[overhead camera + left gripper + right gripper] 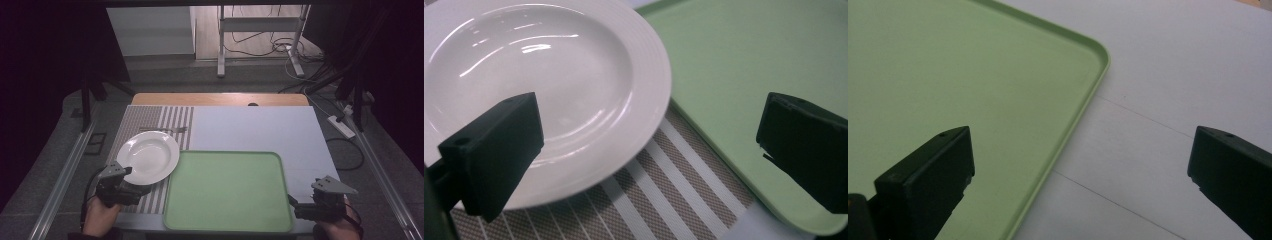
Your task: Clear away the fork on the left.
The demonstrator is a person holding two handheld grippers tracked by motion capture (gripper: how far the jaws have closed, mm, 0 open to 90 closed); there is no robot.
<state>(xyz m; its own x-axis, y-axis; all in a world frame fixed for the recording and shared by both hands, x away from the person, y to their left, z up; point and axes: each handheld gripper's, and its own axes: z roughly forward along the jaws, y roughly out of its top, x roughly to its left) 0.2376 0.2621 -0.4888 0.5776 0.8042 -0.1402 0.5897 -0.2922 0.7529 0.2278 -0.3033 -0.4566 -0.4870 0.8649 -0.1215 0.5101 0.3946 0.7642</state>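
No readable text, labels, brand marks or numbers anywhere: round white ceramic plate (148, 157), flat green plastic tray (227, 191), striped woven placemat (150, 121) and pale table sheet (260, 127) are all blank.

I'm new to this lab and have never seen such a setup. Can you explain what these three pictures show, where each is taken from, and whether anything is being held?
No robot arm here: a person sits at a table and holds a hand-operated claw in each hand. The high view looks down from above; the left claw is at the lower left, the right claw at the lower right. The other two pictures come from cameras riding on each claw, looking out between its two black jaws.

On the table lie a white plate on a striped placemat, with a fork behind it, and an empty green tray beside it. The left claw view faces the plate; the right claw view faces the tray's corner. Both claws are wide open and hold nothing.
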